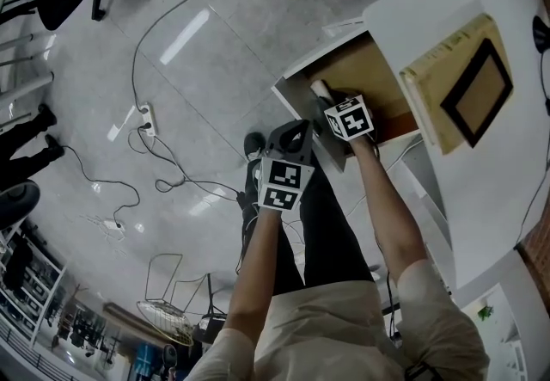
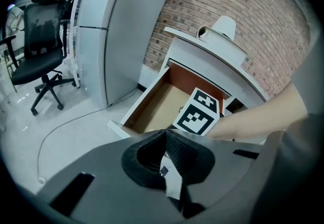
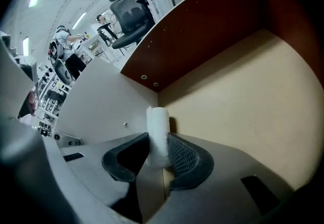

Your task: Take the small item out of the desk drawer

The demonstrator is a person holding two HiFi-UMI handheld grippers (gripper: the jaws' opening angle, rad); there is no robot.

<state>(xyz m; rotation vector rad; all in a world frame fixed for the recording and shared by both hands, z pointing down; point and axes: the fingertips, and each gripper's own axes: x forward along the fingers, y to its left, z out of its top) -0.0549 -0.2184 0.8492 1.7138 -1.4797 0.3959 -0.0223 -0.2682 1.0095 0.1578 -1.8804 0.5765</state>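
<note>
The right gripper (image 3: 159, 141) pinches a small white roll (image 3: 158, 121) between its two pads. The roll is inside the open drawer (image 3: 243, 91), near a corner. The left gripper (image 2: 165, 136) hangs outside, just before the drawer front, with its jaws pressed together.

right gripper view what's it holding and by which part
The right gripper grips a small white cylinder by its lower end, inside the drawer.
</note>
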